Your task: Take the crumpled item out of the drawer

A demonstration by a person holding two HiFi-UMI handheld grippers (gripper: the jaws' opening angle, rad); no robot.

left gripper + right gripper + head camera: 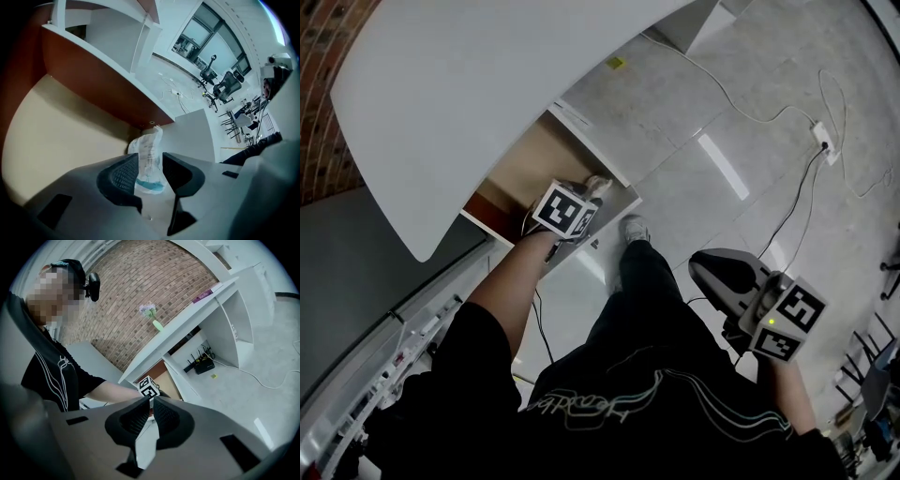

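The drawer (pixel 592 142) stands pulled out under the white desk, its beige floor (pixel 61 136) bare. A crumpled clear wrapper (pixel 151 140) with blue at its lower end stands upright in the corner by the drawer's white front; in the head view it is a pale scrap (pixel 598 185). My left gripper (pixel 591 193) reaches into the drawer. Its jaws (pixel 149 157) stand wide with the wrapper between them; I cannot tell whether the pads touch it. My right gripper (pixel 701 264) hangs over the floor at my right side, jaws (pixel 151 401) together and empty.
The white desk top (pixel 487 75) overhangs the drawer. Cables (pixel 787 112) and a power strip (pixel 822 141) lie on the tiled floor. My shoe (pixel 635 228) is just beside the drawer front. Office chairs (pixel 225 86) stand further off. A router (pixel 204 364) sits under the desk.
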